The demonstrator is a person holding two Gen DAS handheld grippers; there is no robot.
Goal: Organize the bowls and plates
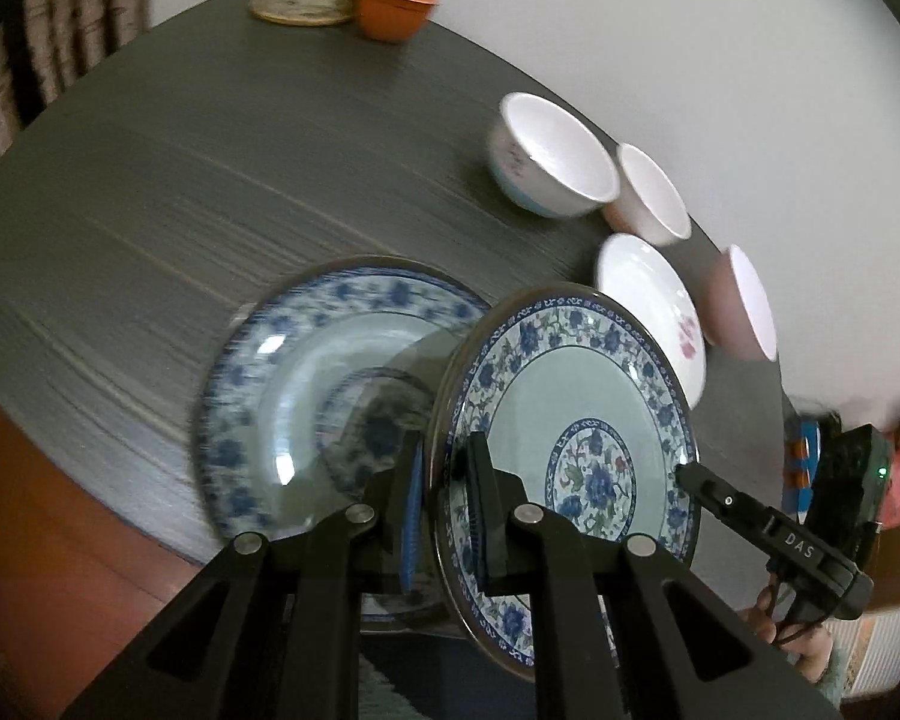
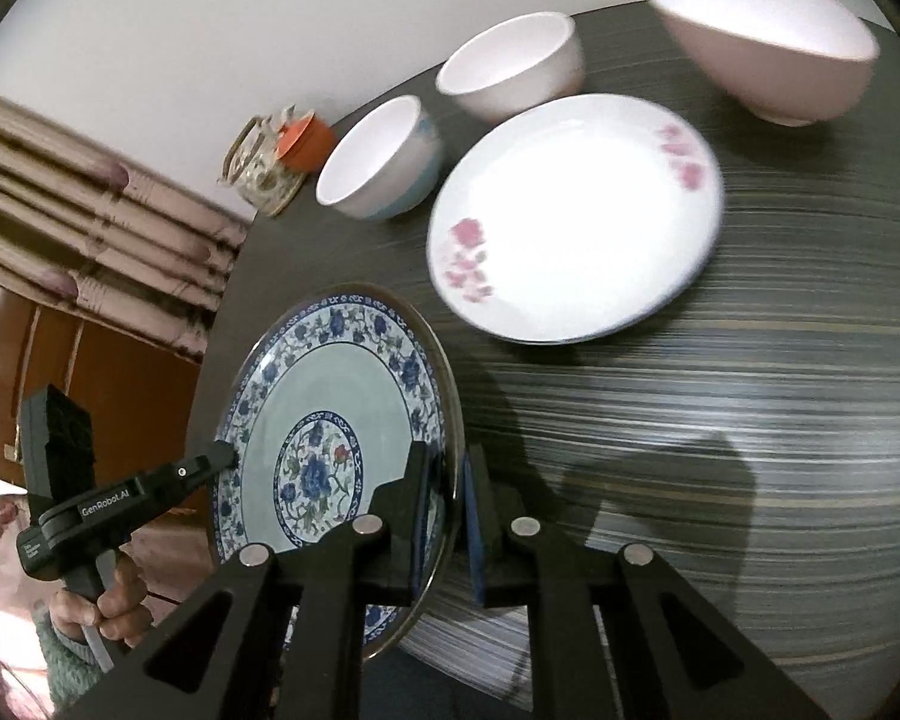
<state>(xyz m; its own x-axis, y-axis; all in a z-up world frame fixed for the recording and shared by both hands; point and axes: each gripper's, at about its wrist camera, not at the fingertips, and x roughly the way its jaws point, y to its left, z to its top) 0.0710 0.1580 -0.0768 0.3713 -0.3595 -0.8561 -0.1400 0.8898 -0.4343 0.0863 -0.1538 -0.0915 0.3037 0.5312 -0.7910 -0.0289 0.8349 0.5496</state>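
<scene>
left wrist view only: 2nd blue plate flat on table, both tongs clamp raised blue plate rim

The left black two-finger gripper is clamped tight, its blue-padded jaws nearly meeting on a thin rim, fingers pointing toward twelve o'clock in its own view. The right black two-finger gripper is likewise pinched down, jaws almost together. Seen from the left wrist, the right gripper's tip reaches in from four o'clock; from the right wrist, the left gripper enters from eight o'clock, held by a bare hand in a green knitted sleeve.
</scene>
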